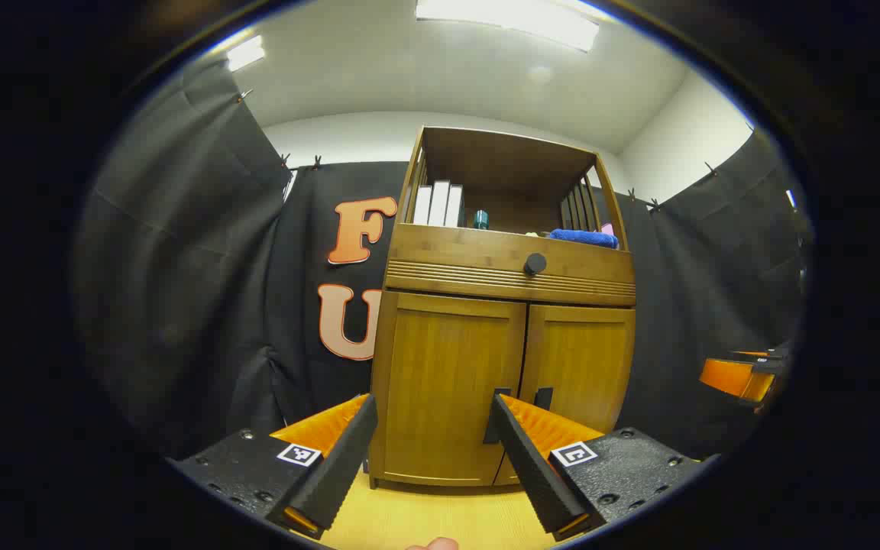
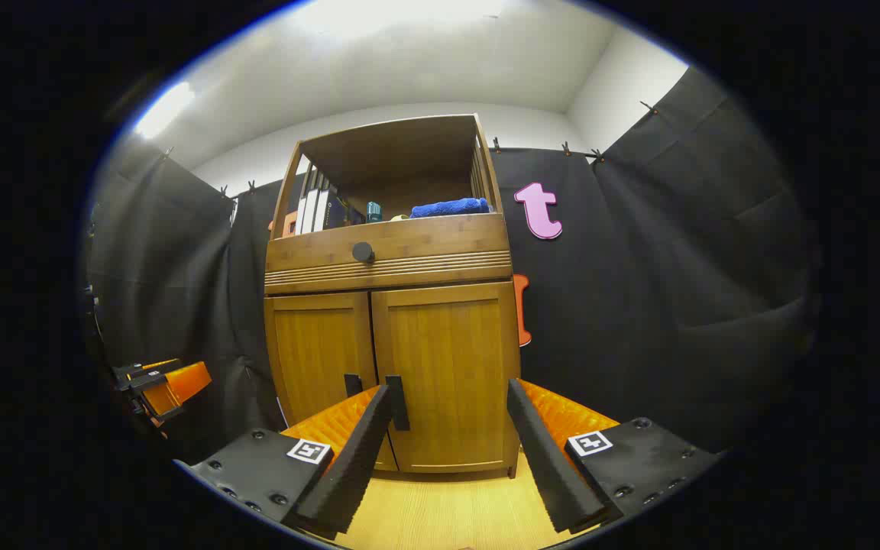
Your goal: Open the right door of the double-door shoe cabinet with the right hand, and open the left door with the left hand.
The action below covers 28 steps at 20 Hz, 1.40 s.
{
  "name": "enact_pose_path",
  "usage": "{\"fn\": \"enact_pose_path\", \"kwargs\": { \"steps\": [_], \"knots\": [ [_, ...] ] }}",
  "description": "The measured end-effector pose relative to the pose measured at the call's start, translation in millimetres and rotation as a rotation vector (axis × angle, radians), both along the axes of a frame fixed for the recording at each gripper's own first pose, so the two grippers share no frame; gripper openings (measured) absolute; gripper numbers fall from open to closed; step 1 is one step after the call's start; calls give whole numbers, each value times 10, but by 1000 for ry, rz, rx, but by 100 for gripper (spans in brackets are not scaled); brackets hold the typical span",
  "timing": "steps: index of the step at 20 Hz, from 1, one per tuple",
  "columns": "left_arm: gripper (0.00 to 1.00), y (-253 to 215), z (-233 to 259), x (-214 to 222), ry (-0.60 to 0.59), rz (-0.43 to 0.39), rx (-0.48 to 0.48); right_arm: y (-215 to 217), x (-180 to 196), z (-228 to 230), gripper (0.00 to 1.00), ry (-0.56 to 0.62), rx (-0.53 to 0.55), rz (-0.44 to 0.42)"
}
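Cloth hangs dark on the far left of the left gripper view, and right of it stands the shoe cabinet (image 1: 505, 305) on a pale wooden floor (image 1: 440, 519). The left gripper (image 1: 432, 458) points at the cabinet's lower half, its jaws spread wide and empty, well short of the wood. Between the two fingers lies the left door (image 1: 448, 389), closed flat. The right finger crosses in front of the left door's handle (image 1: 495, 416), a dark upright bar at the door's inner edge. Just beside it is the right door's handle (image 1: 543, 398), and then the right door (image 1: 581, 367), also closed. Above the doors runs a drawer front with a round black knob (image 1: 535, 263). The open shelf on top holds upright books (image 1: 438, 203), a small teal cup (image 1: 481, 220) and a folded blue towel (image 1: 583, 238). At the far right edge the right gripper (image 1: 742, 374) shows as an orange and black shape, apart from the cabinet.

In the right gripper view, the left gripper (image 2: 161, 386) sits at the far left edge. Next comes the cabinet (image 2: 390, 305), with both doors closed. The right gripper (image 2: 448, 451) faces the right door (image 2: 448, 374), its jaws wide apart and holding nothing. Its left finger overlaps the right door's handle (image 2: 396, 402).
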State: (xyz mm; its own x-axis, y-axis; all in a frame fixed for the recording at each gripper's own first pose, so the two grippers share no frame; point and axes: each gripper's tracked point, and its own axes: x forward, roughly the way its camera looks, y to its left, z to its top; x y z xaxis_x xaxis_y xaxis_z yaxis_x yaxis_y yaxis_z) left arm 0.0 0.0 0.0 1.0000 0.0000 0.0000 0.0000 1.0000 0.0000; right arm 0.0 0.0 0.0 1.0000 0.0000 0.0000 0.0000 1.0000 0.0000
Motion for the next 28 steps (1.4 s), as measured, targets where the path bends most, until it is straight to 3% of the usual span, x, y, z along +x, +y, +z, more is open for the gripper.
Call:
{"fn": "enact_pose_path", "kwargs": {
  "steps": [1,18,22,26,27,28],
  "knots": [
    [92,7,2,-7,0,1,1,-8,-1,1,98,0,0,-1],
    [95,-6,-85,-14,16,8,12,-114,-25,-25,97,-2,24,-25],
    [92,13,-143,18,29,19,8,-98,25,-54,97,-7,31,-15],
    [95,49,-184,45,35,33,15,-37,148,-91,98,-18,31,17],
    [95,38,-203,60,37,33,17,-34,206,-119,89,-16,21,19],
    [95,34,-218,65,38,32,19,-9,276,-147,100,-9,14,26]
  ]
}}
